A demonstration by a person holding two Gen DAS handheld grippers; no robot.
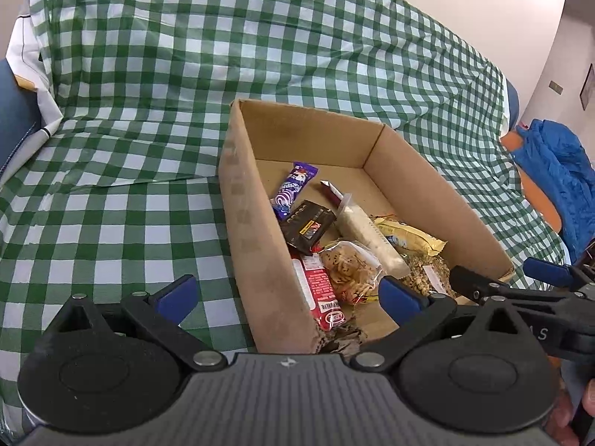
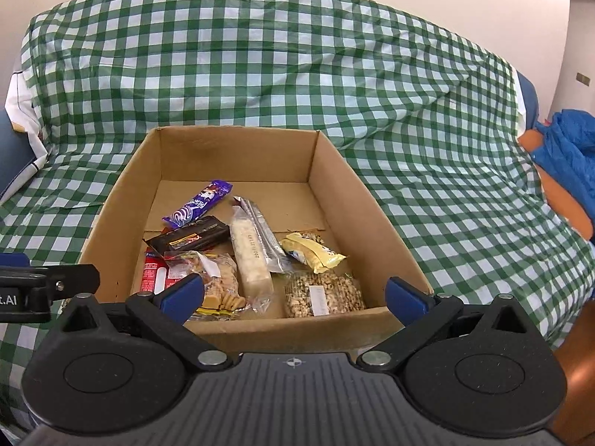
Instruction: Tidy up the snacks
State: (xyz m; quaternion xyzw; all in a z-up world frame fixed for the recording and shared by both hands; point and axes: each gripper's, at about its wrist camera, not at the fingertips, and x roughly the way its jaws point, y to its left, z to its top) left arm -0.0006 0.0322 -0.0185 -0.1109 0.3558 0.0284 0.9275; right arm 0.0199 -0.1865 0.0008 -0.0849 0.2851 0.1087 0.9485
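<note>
My left gripper (image 1: 286, 297) hangs with its jaws spread wide and nothing between them, straddling the left wall of the cardboard box (image 1: 256, 230) near its near-left corner: one blue pad sits outside over the green checked cloth (image 1: 148, 111), the other inside the box above the snacks. My right gripper (image 2: 293, 291) is just as wide open and just as empty, poised over the near edge of the box (image 2: 297, 329) with both pads clear of everything.

The snacks all lie on the box floor, crowded toward the near half. A purple bar (image 2: 199, 204) lies farthest back on the left side, angled toward the back wall. Just in front of it rests a dark brown bar (image 2: 189, 238), overlapping a red packet (image 2: 152, 275) that hugs the left wall. A clear bag of biscuits (image 2: 217, 286) sits by the near edge, left of centre (part of it hidden behind my right gripper's left pad). A long white bar (image 2: 249, 256) runs from the near edge toward the middle, with a silver wrapper (image 2: 264, 230) touching its right side. A yellow packet (image 2: 312, 252) lies right of that, and a clear bag of nuts (image 2: 323, 293) sits in front of it, near the near-right corner.

Beyond the right edge of the cloth is a blue bundle of fabric (image 2: 569, 148).
</note>
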